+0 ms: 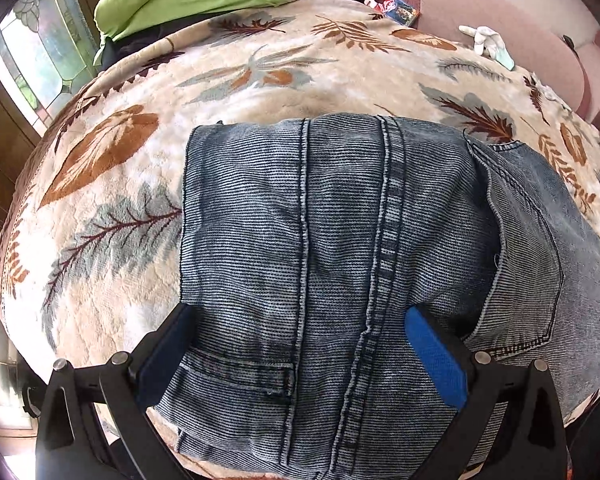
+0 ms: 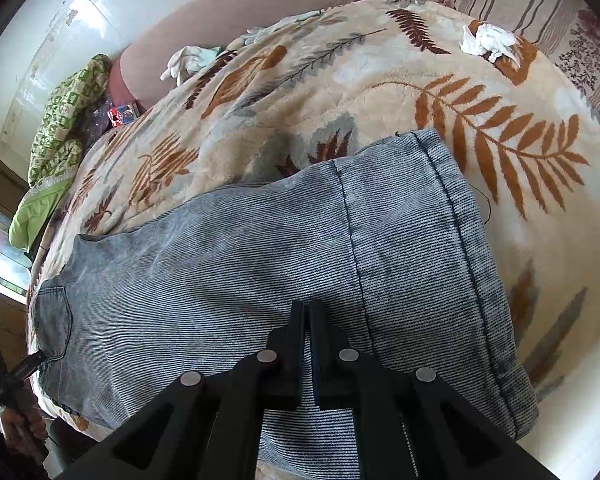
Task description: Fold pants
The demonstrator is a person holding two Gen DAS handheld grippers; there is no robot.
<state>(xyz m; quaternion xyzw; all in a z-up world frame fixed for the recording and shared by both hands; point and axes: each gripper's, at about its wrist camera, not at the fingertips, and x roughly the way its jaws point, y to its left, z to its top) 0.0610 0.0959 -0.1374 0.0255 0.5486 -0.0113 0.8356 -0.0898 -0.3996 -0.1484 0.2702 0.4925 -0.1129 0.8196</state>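
1. We are holding our left claw (image 1: 296,344) spread wide above the pants (image 1: 340,248), its blue pads (image 1: 436,356) standing on either side of the denim near a back pocket and gripping nothing.
2. We are keeping our right claw (image 2: 309,312) clenched, its tips together over the pants (image 2: 260,264); we cannot tell whether any cloth is pinched between them.
3. The pants are lying folded on the leaf-patterned blanket (image 1: 140,184) covering the bed, seams running away from the left claw.
4. White gloves (image 2: 184,62) are lying at the blanket's far edge, well apart from the pants.
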